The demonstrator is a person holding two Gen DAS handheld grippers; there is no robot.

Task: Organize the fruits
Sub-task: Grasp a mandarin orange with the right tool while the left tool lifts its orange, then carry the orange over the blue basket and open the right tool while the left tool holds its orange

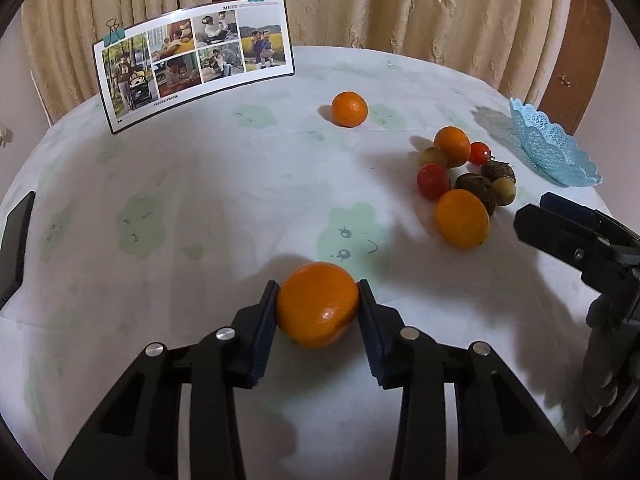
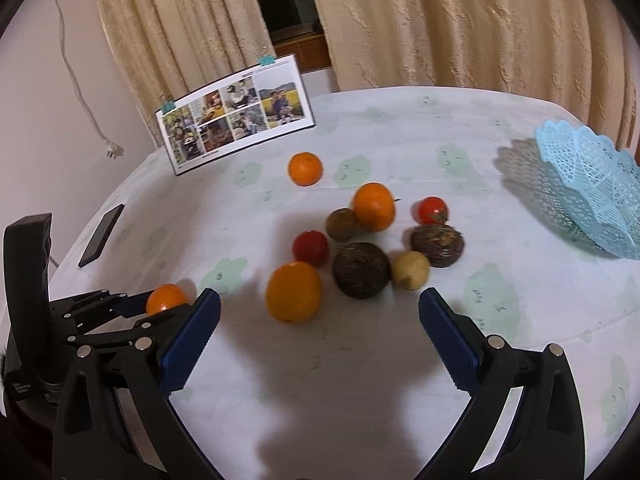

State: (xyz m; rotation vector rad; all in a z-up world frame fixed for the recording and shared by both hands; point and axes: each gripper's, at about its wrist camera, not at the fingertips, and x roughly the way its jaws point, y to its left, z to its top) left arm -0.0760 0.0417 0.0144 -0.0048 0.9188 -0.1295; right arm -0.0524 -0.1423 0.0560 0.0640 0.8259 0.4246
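My left gripper (image 1: pixel 319 300) is shut on an orange (image 1: pixel 318 304) just above the tablecloth; it also shows at the left of the right wrist view (image 2: pixel 166 298). My right gripper (image 2: pixel 320 308) is open and empty, just short of a cluster of fruit: an orange (image 2: pixel 294 291), a dark brown fruit (image 2: pixel 361 265), a red tomato (image 2: pixel 311 248), a yellow-green fruit (image 2: pixel 410 270) and others. A lone orange (image 1: pixel 349 109) lies farther back. A light blue lattice basket (image 2: pixel 600 192) stands at the right edge and holds nothing that I can see.
A photo collage card (image 1: pixel 192 60) held by binder clips stands at the back left. A dark phone (image 2: pixel 101 235) lies near the table's left edge. Curtains hang behind the round table (image 1: pixel 200 200) with its white cloth.
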